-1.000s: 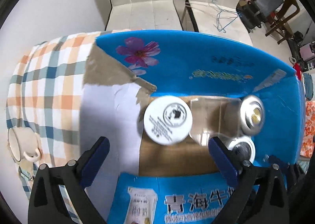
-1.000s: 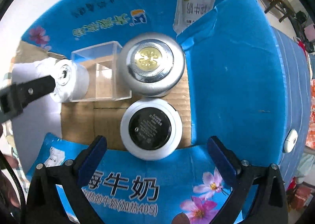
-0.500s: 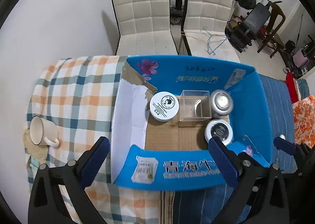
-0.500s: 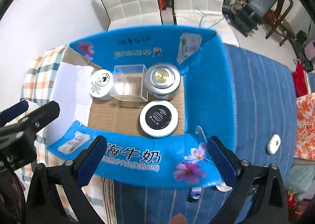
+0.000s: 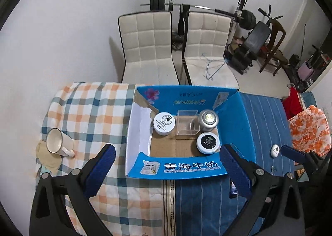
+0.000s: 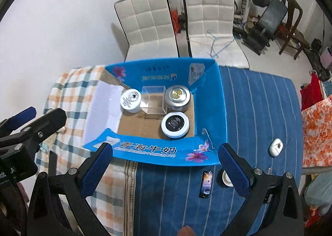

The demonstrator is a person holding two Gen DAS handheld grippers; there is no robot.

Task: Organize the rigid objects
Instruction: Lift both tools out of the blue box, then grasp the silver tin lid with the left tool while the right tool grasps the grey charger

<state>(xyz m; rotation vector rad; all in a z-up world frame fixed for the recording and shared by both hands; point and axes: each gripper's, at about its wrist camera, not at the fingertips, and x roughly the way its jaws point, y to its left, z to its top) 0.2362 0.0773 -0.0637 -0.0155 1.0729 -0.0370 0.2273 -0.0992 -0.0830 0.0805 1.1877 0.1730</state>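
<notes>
An open blue cardboard box [image 5: 238,124] [image 6: 209,101] stands on the table. Inside it are a white jar [image 5: 164,123] [image 6: 131,101], a clear plastic cube [image 5: 187,122] [image 6: 154,100], a silver tin [image 5: 208,120] [image 6: 178,96] and a black-lidded jar [image 5: 208,142] [image 6: 175,124]. My left gripper [image 5: 166,165] hangs open, high above the box's near flap, with nothing between its fingers. My right gripper [image 6: 165,163] is open too, above the near flap and holding nothing.
A white mug [image 5: 57,142] lies on the checked cloth at the left. A white mouse [image 5: 275,150] [image 6: 276,147], a small dark rectangular case [image 6: 207,183] and a white lid [image 6: 226,177] sit on the blue striped cloth. Two white chairs [image 5: 149,43] stand behind the table.
Both grippers have pulled up and back from inside the box, so the box and table now look small. The items in the box have not moved.
</notes>
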